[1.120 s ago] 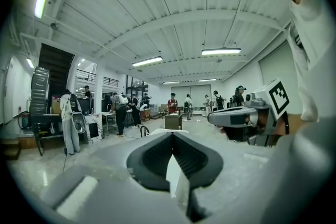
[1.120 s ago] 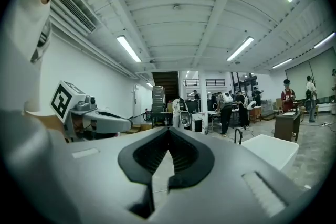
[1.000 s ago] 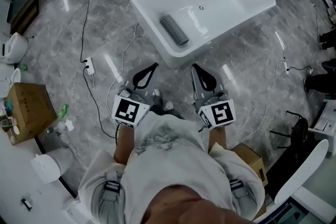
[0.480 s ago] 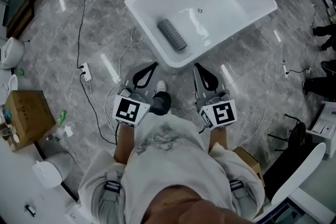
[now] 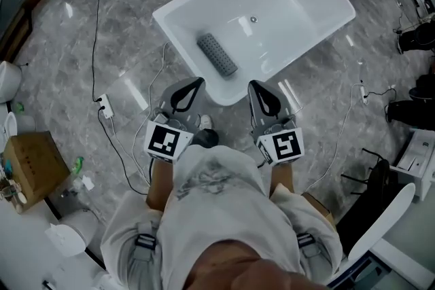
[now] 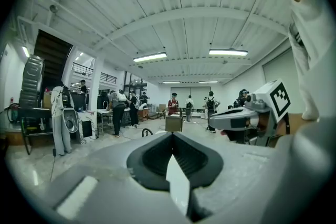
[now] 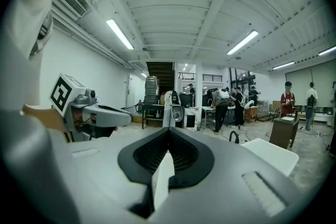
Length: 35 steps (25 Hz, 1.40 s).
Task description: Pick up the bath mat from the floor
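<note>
Grey marble floor with bathtub, power strip

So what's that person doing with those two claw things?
A person stands by a white bathtub, holding a claw tool in each hand, pointed out in front. The left claw and the right claw are both shut, with nothing in them. A grey ridged mat lies inside the tub, untouched. Nothing has been picked up yet.
</note>
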Motion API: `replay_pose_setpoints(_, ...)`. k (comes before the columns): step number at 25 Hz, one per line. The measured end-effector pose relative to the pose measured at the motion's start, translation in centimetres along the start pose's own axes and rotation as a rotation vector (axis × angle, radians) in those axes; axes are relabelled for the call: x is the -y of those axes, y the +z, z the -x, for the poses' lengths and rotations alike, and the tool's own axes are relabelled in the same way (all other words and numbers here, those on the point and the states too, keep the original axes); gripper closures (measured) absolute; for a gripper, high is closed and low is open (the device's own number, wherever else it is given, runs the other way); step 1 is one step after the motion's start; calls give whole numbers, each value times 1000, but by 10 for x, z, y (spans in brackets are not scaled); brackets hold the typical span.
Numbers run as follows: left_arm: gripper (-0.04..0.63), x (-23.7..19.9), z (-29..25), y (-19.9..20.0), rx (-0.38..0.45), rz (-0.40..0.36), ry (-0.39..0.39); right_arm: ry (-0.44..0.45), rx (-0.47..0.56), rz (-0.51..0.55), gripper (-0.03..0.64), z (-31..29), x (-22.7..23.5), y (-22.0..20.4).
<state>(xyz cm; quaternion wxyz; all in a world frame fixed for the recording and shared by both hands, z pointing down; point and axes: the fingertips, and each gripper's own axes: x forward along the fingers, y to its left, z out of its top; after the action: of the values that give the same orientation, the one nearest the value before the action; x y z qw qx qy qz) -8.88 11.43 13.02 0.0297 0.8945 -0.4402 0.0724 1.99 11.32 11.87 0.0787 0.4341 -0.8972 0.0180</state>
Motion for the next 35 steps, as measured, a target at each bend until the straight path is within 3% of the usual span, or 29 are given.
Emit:
replay_pose_setpoints(11, 592, -49, -60, -6, 5, 39, -48, -53, -48, 28, 615, -62, 44, -6)
replay_pose_setpoints(13, 592, -52, -70, -11, -11, 75, -43, -60, -67, 31, 615, -69, 54, -12)
replay_pose_setpoints(16, 592, -54, -83, -22, -34, 138, -18, -56, -91, 24, 615, -78, 67, -27)
replay_pose_setpoints(22, 592, -60, -113, -49, -65, 80, 27, -13, -150, 19, 615, -99, 99, -63)
replay_pose_setpoints(35, 592, -58, -231, -102, -176, 131, 189, 134, -261, -28, 615, -156, 212, -161)
